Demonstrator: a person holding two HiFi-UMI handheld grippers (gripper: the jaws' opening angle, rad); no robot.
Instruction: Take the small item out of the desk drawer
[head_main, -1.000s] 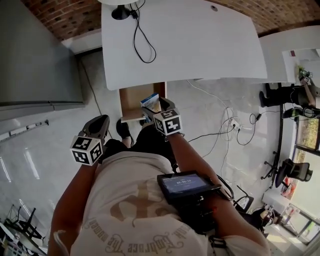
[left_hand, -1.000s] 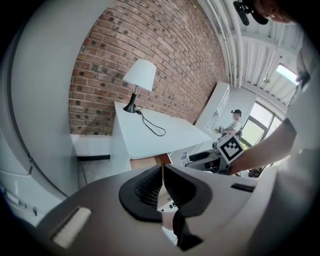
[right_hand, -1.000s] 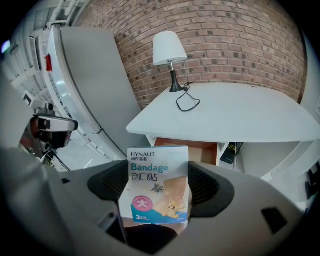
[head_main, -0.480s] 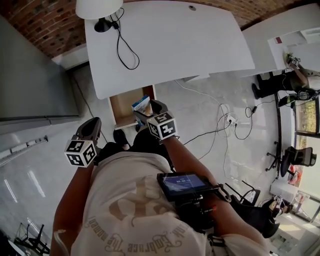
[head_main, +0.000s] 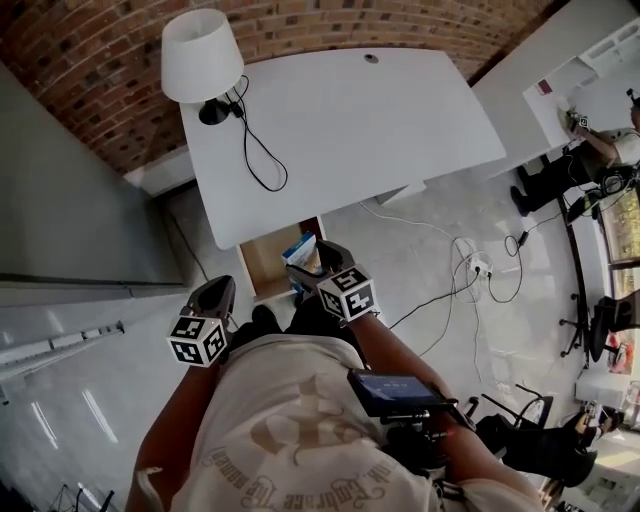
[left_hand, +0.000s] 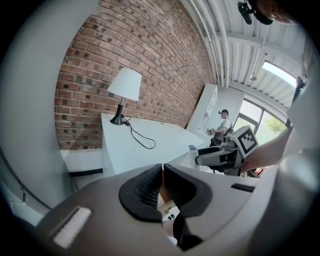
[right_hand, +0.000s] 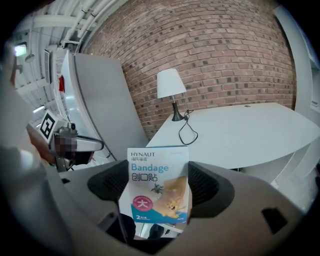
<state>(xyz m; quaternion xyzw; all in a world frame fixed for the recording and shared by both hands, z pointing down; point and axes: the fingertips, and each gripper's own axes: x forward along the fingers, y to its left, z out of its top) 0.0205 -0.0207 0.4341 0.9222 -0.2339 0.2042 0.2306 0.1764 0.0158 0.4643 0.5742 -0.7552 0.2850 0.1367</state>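
Differed from 1 s before chiefly in framing: took in the whole white lamp (head_main: 200, 58) and a broad band of brick wall (head_main: 100, 60) behind the white desk (head_main: 340, 130), where only the lamp's base had shown at the top edge. Kept the same hold as in both earlier moments: still clamped the bandage box (right_hand: 159, 185) in the right gripper (head_main: 313, 262), and still hung it over the right side of the open desk drawer (head_main: 262, 265), just below the desk's front edge in the head view. Stood parted by the width of the box and no more, with 1 black ridged pad pressed against each of its 2 side edges. Held the box upright, printed face toward the gripper's camera, blue "Bandage" lettering plain to read, lifted clear of the drawer with the desktop seen from slightly above beyond it. Left the black cable (head_main: 262, 160) trailing from the lamp's base across the desktop, as before. Kept the left gripper (head_main: 213, 295) low at the person's left side, well apart from the drawer and from the box, much as 1 s earlier. Closed to a thin slit there, the 2 pads all but touching and gripping nothing.
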